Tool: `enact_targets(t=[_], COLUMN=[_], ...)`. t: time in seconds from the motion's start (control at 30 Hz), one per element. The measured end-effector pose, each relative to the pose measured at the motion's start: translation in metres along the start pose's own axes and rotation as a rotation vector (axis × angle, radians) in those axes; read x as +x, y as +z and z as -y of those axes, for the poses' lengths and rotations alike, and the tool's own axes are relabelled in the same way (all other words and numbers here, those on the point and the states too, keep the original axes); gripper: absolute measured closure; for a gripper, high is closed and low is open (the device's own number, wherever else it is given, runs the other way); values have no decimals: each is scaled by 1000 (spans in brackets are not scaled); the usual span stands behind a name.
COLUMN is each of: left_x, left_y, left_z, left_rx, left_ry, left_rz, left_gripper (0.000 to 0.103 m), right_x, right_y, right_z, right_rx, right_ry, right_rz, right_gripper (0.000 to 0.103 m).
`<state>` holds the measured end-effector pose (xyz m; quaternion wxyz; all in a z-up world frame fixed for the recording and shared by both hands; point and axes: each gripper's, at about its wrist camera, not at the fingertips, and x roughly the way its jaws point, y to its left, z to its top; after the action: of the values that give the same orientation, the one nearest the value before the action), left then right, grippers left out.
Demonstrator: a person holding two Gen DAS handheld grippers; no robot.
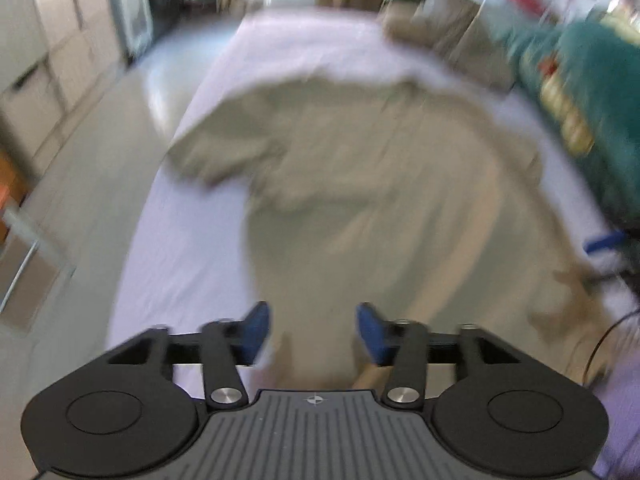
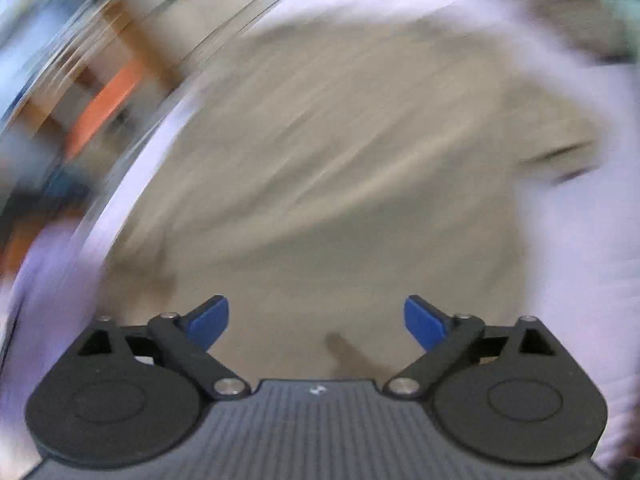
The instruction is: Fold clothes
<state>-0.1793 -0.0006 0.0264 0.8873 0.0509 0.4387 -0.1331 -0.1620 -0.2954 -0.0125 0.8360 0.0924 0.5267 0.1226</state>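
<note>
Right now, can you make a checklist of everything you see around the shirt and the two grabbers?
Surface: lilac sheet covers the bed or table; blurred.
Job's things: khaki shirt lies spread out flat on the sheet, one sleeve sticking out sideways; not yet folded.
Clutter: a tan garment at the far end; a teal cloth with yellow print beside the sheet.
Grippers: left gripper open, holding nothing, over the shirt's near edge; right gripper open wide, holding nothing, over the shirt.
Cables: a thin dark cable at the right edge.
Surroundings: pale cabinets and light floor; the rest is too blurred.
</note>
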Motion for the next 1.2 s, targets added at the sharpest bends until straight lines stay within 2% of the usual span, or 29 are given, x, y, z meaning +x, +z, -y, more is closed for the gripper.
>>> enact_targets(t=[0.07,0.13,0.2,0.33,0.43,0.5,0.63,0.7,0.77,0.83,0.93,1.03,1.1,1.13,1.2], left_x=[12,34,56,98,130,134,137,140,145,147,147,148,149,150,151], left_y=[12,19,20,7,-3,-6,-8,-8,-7,-9,-11,-10,-11,-11,-11], left_z=[24,47,62,65,65,70,77,77,79,80,78,77,76,76,76], left_rx=[16,19,4,-15,-28,6,65,64,64,77,83,87,91,92,91], left_ry=[1,22,17,55,87,95,99,96,98,100,87,80,76,74,71], left_rz=[94,121,120,78,43,52,78,92,105,116,123,125,134,137,141], left_gripper=[44,44,44,44,44,41,33,27,23,22,22,21,19,18,16], right_x=[-4,-8,2,32,64,78,94,102,117,135,155,140,125,120,125], right_y=[25,50,68,101,118,125,156,178,201,217,216,199,185,179,171], right_z=[38,76,108,159,178,188,176,164,160,164,172,183,195,200,205], right_rx=[157,312,392,486,465,434,273,218,167,182,253,365,422,430,368], right_ry=[-93,-181,-214,-286,-317,-337,-221,-215,-247,-286,-291,-196,-185,-194,-229], right_rz=[136,268,304,326,299,282,299,303,286,269,210,250,257,244,131], right_gripper=[5,5,5,5,5,6,7,7,7,7,7,7,7,7,7])
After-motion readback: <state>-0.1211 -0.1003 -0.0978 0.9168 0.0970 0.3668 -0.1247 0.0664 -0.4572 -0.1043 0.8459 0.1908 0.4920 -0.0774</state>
